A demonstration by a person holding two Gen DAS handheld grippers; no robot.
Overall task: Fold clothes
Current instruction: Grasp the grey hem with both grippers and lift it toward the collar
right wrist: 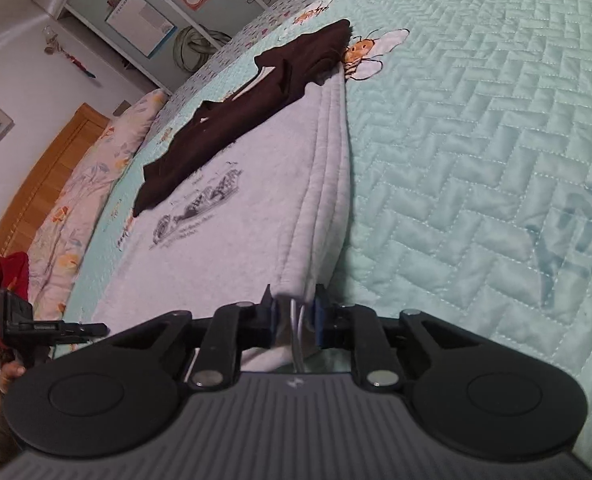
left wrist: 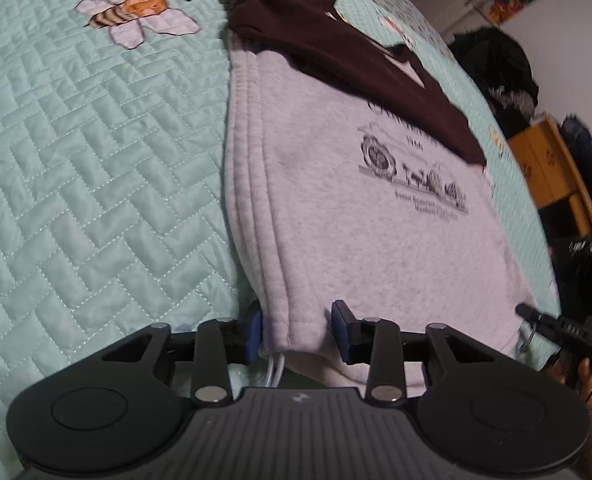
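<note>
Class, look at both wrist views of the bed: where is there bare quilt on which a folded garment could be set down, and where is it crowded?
Free: the quilt between the bee picture and the grey sweatshirt's stitched edge, seen again as the broad bare stretch in the right wrist view. Crowded: the sweatshirt itself, with the dark garment on its far end.

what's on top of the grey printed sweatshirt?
A dark brown garment lies across the far end of the grey printed sweatshirt, covering the top line of its print. What lies beneath the sweatshirt is hidden, apart from the mint quilted bedspread around it.
</note>
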